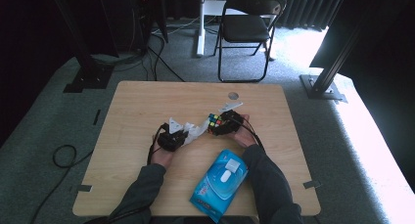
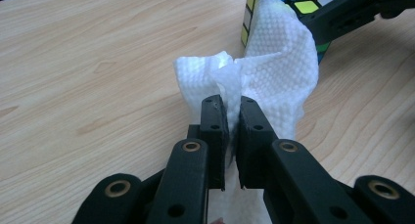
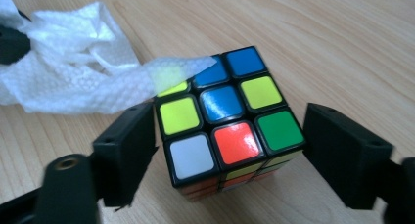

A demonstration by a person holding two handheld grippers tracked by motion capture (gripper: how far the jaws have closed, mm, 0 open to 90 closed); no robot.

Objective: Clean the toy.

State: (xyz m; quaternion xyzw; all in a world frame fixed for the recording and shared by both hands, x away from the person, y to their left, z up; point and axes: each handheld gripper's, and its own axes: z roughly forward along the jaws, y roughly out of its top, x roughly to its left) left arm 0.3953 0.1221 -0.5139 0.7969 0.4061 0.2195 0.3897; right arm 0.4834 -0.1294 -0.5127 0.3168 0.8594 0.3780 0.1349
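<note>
On table [image 1: 137, 106], left tool [image 2: 229, 114] pinching wipe [image 2: 279, 77] — draped over cube [image 3: 225, 116], wipes pack [image 1: 220, 184] near.

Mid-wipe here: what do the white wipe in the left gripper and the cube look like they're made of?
The white wipe looks like a soft nonwoven sheet, matt: it shows a dotted embossed pattern and crumples in limp folds. It may be damp, since its tip turns translucent over the cube. The cube looks like hard black plastic with glossy coloured tiles: light glints off them.

Dark grey sleeves cover both forearms. Each gripper, left [image 2: 230, 111] and right [image 3: 227, 150], is matt black with brass-ringed pivot holes, a grey three-cornered plate and a black cable.
</note>
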